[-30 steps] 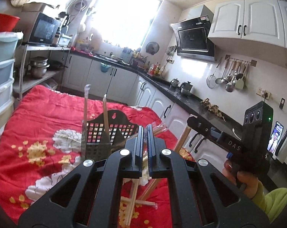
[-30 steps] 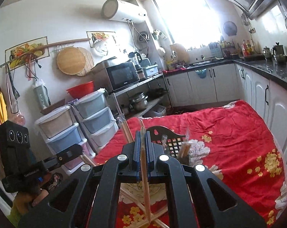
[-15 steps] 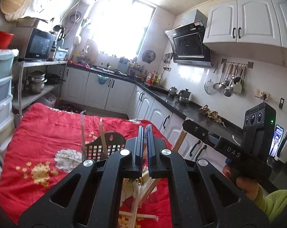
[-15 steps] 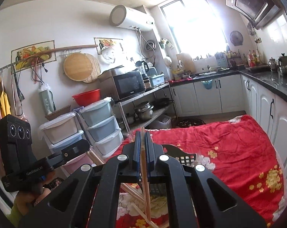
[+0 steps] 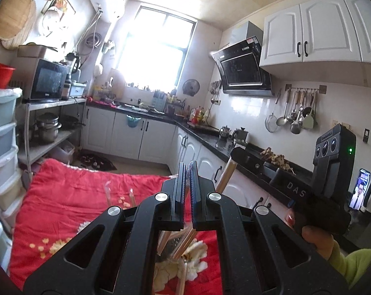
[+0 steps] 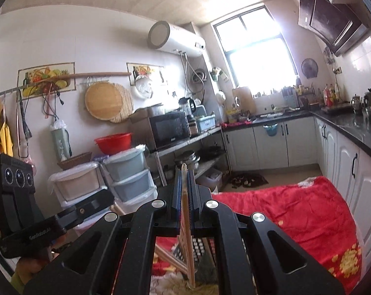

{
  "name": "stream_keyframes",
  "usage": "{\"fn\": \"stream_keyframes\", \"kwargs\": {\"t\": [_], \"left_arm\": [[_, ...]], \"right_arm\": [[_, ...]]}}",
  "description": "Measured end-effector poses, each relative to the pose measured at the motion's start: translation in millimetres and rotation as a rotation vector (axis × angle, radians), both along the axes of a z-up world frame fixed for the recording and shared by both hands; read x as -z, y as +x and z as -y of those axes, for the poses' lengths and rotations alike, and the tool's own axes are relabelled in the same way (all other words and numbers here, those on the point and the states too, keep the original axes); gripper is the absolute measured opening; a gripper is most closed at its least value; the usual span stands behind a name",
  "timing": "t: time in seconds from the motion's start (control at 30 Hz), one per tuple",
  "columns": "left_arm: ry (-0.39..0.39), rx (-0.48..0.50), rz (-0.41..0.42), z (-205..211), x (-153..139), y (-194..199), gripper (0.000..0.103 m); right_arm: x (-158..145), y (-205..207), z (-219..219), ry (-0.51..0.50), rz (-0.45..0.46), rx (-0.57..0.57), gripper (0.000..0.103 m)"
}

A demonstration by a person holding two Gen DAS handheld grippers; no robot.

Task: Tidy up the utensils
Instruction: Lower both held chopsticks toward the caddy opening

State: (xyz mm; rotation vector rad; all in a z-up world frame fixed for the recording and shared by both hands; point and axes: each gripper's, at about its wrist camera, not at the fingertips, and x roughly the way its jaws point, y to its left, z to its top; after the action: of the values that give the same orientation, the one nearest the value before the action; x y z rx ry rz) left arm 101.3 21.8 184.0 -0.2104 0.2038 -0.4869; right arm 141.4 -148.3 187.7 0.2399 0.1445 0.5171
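Note:
My left gripper [image 5: 187,167] is shut on a thin clear plastic wrapper whose crinkled tip [image 5: 191,164] sticks up between the jaws. Wrapped chopsticks [image 5: 183,242] hang below it. My right gripper [image 6: 184,172] is shut on a wooden chopstick [image 6: 186,221] that runs down through its jaws. In the left wrist view the right gripper [image 5: 234,153] sits at the right with that chopstick [image 5: 224,178] slanting down from it. The black mesh utensil basket [image 6: 199,248] lies low on the red cloth, mostly hidden behind the fingers. Two wrapped sticks [image 5: 108,193] stand up from it.
The table carries a red flowered cloth [image 5: 67,196]. Stacked plastic drawers [image 6: 126,177] and a shelf with a microwave [image 6: 169,129] stand on one side. White cabinets under a black counter [image 5: 210,145] run along the other. A hand in a green sleeve [image 5: 333,253] holds the right gripper.
Both grippers have risen, so the table and basket have dropped low in both views. The basket is now mostly hidden behind the fingers. Both grips look unchanged.

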Motion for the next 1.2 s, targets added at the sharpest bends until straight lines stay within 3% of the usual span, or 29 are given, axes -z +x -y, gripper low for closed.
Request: {"fn": "stream_keyframes", "kwargs": {"t": [0.53, 1.2], "left_arm": [[-0.013, -0.077, 0.032, -16.7, -24.5, 22.8, 0.001], [-0.031, -0.139, -0.069, -22.4, 18.7, 60.7, 0.001]], "right_arm": [[-21.9, 33.0, 9.1, 0.001, 0.085, 0.123, 0.005], [25.3, 67.7, 13.1, -0.037, 0.085, 0.210, 0.005]]}}
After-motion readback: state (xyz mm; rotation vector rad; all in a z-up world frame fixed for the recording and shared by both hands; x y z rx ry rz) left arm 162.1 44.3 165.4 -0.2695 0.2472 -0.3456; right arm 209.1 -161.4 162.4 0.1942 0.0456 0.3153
